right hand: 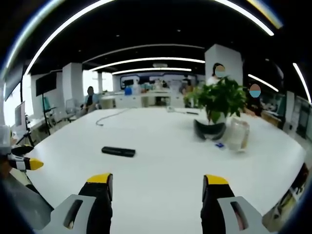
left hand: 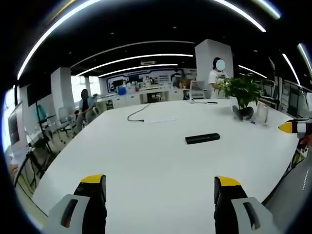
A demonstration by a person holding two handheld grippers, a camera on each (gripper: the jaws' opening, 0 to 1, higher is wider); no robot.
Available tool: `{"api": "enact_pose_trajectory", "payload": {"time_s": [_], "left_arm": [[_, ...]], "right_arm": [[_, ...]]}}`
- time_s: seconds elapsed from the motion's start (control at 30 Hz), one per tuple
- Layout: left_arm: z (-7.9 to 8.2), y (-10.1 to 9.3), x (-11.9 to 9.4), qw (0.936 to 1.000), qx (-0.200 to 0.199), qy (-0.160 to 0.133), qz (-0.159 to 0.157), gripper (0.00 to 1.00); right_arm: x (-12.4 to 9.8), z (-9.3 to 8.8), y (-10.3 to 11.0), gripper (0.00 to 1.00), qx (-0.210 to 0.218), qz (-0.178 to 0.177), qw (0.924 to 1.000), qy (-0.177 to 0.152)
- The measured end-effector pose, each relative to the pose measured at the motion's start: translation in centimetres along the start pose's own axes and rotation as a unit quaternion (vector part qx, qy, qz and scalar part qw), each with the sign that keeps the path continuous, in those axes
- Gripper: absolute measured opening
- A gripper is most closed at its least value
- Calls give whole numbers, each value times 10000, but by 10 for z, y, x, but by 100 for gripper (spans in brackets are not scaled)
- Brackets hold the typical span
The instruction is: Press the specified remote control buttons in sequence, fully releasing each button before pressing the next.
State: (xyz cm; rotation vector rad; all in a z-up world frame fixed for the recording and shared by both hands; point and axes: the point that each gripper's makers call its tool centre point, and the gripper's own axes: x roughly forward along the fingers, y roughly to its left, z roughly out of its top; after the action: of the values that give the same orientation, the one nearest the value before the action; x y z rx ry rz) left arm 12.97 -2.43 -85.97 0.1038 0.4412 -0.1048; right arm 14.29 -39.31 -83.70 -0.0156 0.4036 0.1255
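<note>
Yellow-tipped jaws of the left gripper (left hand: 161,187) sit wide apart over the white table (left hand: 146,156), holding nothing; same deal with the right gripper (right hand: 156,187). Out past them, well apart from both, lies the remote (left hand: 202,138): a slim black bar, flat on the tabletop, long axis running roughly crosswise to both views. A potted plant (right hand: 218,105) stands farther back.

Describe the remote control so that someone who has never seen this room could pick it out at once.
Start at the large white table and find the leafy green potted plant near its far edge. Out on the open tabletop lies a slim black rectangular remote control, flat and alone. It is the only dark flat bar there, unlike the thin dark cable further back.
</note>
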Motion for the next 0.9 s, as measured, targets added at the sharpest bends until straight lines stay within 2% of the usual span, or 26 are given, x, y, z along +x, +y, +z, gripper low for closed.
{"api": "enact_pose_trajectory", "payload": {"time_s": [0.37, 0.5, 0.57, 0.77, 0.9], "left_arm": [[8, -1, -1, 9999, -70, -116, -66, 93], [10, -5, 1, 9999, 31, -61, -146, 89], [17, -5, 3, 9996, 222, -123, -135, 88], [33, -10, 14, 9984, 372, -172, -377, 90], [50, -16, 20, 9963, 593, -364, -503, 89]], "right_arm": [[-1, 2, -2, 73, 82, -20, 9999, -59], [-2, 3, -2, 73, 117, -6, 9999, -90], [-2, 3, -2, 71, 171, 24, 9998, -99], [-2, 3, -1, 69, 197, 77, 9997, -83], [-2, 3, 1, 68, 166, 115, 9998, -88]]}}
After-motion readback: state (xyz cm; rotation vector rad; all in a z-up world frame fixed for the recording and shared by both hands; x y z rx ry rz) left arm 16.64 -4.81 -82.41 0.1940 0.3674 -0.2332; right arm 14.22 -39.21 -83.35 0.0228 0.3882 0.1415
